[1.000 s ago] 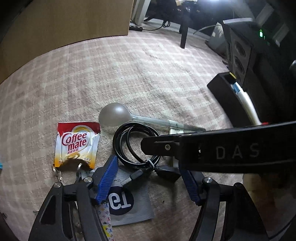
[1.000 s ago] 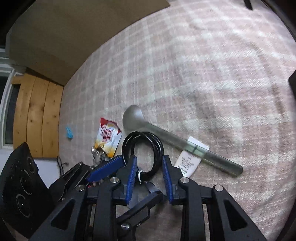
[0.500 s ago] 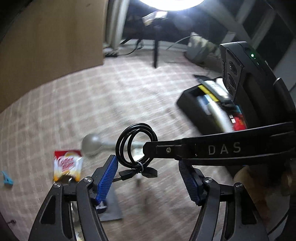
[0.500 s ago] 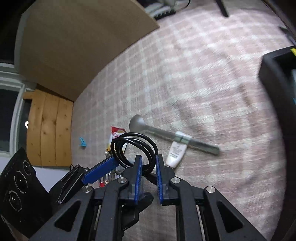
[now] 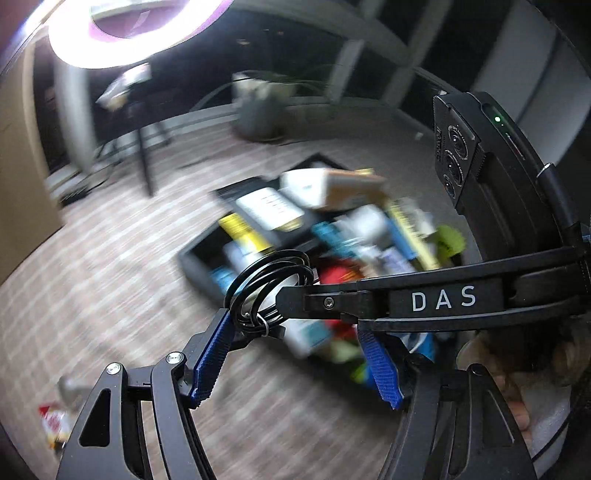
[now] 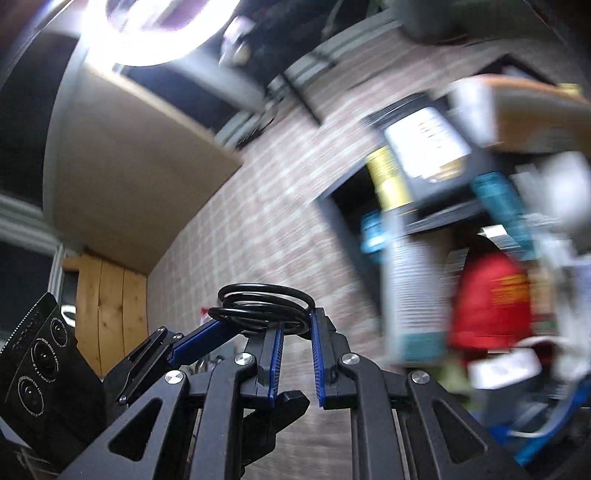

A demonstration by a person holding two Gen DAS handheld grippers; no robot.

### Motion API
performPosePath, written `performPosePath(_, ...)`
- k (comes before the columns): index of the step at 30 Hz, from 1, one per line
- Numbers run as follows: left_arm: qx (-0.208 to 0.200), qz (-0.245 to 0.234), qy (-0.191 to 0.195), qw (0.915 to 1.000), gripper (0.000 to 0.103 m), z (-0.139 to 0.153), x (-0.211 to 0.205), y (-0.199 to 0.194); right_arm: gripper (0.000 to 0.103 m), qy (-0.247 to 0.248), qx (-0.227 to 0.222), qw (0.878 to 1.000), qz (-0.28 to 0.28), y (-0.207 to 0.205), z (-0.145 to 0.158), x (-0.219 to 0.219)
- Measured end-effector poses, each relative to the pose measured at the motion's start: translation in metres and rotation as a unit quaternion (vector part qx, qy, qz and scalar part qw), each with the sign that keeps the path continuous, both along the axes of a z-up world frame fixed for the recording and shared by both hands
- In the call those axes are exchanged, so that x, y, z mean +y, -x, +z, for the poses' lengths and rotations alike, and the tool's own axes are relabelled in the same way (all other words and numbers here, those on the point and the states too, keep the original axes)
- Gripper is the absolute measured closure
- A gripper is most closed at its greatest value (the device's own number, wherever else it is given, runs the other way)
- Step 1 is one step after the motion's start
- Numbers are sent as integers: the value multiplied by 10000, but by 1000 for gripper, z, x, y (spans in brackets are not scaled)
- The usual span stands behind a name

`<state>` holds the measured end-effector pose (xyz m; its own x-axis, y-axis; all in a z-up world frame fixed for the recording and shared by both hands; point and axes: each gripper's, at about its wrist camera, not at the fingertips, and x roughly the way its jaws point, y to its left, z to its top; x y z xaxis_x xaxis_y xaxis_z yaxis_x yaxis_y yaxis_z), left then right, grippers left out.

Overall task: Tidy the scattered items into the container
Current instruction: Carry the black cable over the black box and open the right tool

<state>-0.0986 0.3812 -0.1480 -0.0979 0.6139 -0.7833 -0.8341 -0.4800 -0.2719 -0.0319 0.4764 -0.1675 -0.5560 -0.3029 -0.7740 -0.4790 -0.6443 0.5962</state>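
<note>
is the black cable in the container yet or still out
Out: the coiled black cable is pinched in the right gripper, held in the air short of the blurred container.

The container (image 5: 201,264) and its contents are strongly blurred in both wrist views; single items inside cannot be named, only patches of yellow, white, red and green colour. In the right wrist view its far side is cut off by the picture edge at 3 o'clock. The coiled cable (image 6: 264,308) hides its lower part between the blue pads (image 6: 276,363). A red and white packet (image 5: 53,422) at 8 o'clock in the left wrist view is blurred and partly behind the gripper frame. The ring lamp (image 5: 122,35) is cut off at 12 o'clock.
</note>
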Motion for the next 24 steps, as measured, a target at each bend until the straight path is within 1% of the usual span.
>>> performPosePath(4, -22, -394, -72, 9992, 31, 6, 50, -19, 90, -112, 28, 9991, -415, -35, 12, 43)
performPosePath(9, -27, -731, -110, 9973, 31, 9, 99, -41, 90, -196, 10, 9962, -854, -73, 18, 87)
performPosePath(13, 42, -863, -60, 9962, 30, 10, 127, -50, 90, -188, 8, 9941, -1069, -94, 19, 115)
performPosePath(14, 95, -834, 2, 9965, 30, 9, 132, -51, 87, -216, 2, 9937, -1101, -98, 20, 121)
performPosePath(15, 142, -802, 70, 9967, 30, 8, 137, -52, 86, -264, -34, 9930, -1152, -101, 22, 125)
performPosePath(17, 107, -754, 79, 9971, 30, 7, 139, -49, 81, -438, -47, 9904, -1310, -110, 28, 134)
performPosePath(18, 86, -717, 69, 9974, 30, 7, 138, -47, 75, -503, -3, 9893, -1371, -114, 32, 137)
performPosePath(20, 75, -610, 75, 9981, 30, 8, 133, -41, 67, -598, 40, 9878, -1437, -120, 38, 140)
performPosePath(24, 155, -249, 172, 9994, 30, 7, 107, -32, 65, -675, 127, 9889, -1317, -117, 45, 136)
